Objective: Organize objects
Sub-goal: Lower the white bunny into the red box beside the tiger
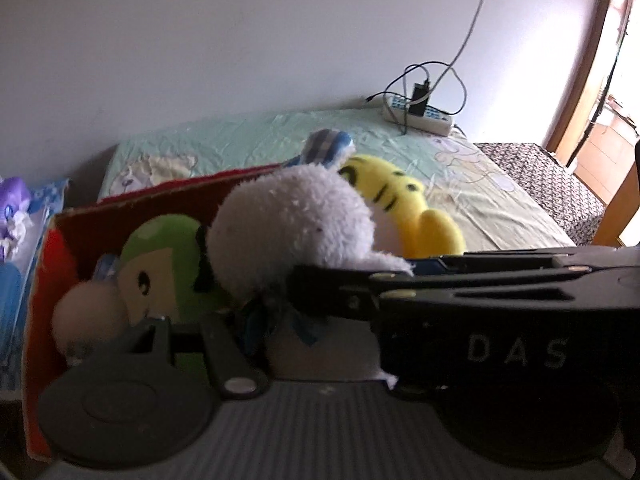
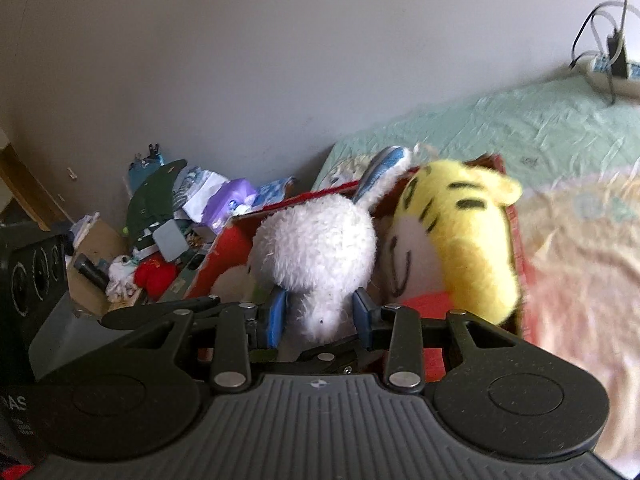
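White plush rabbit (image 2: 316, 248) sits centre frame, pinched at its lower body by the right gripper (image 2: 320, 316), long axis rising from the jaws to its striped ear, over the red box (image 2: 224, 256) beside the tiger (image 2: 464, 240); the left gripper (image 1: 276, 312) looks clamped low on it too.

Rabbit plush (image 2: 316, 252) is sitting between the jaws, over the box (image 2: 224, 256); tiger plush (image 2: 460, 236) is lying right, bed (image 2: 560, 132) behind.

Bed (image 1: 260, 136) carries red box (image 1: 44, 264), power strip (image 1: 420, 114).
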Demonstrator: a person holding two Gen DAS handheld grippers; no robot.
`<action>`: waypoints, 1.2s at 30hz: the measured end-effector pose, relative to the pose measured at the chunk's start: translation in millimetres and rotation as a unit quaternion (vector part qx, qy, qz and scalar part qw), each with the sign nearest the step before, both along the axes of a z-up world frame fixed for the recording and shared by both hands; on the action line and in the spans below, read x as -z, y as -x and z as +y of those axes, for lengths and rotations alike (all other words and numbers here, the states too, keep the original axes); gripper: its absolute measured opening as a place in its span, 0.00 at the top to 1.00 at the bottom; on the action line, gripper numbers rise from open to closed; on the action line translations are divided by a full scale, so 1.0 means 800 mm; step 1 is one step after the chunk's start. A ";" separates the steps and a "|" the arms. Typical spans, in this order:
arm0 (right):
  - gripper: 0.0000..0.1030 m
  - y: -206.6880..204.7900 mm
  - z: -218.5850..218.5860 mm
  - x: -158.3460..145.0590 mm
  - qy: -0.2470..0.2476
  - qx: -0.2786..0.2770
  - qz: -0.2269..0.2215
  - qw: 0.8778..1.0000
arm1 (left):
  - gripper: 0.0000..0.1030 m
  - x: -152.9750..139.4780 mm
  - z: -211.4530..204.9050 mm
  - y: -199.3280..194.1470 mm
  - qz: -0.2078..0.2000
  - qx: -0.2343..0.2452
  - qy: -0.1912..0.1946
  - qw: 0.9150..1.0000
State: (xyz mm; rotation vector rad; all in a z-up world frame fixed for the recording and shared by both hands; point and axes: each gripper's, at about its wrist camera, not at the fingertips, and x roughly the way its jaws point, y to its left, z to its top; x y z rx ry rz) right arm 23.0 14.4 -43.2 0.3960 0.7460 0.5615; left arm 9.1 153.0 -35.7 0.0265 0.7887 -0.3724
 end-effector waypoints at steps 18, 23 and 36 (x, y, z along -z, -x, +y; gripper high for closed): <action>0.52 -0.012 -0.025 0.016 -0.051 0.016 0.037 0.998 | 0.29 0.016 0.001 -0.018 0.009 0.006 -0.034 0.999; 0.44 0.001 -0.044 0.005 -0.064 0.044 0.024 0.997 | 0.24 0.013 0.005 -0.015 0.006 0.011 -0.034 0.999; 0.72 0.009 -0.023 -0.007 -0.015 0.072 -0.003 0.997 | 0.12 -0.029 0.028 0.007 -0.030 -0.033 -0.043 0.998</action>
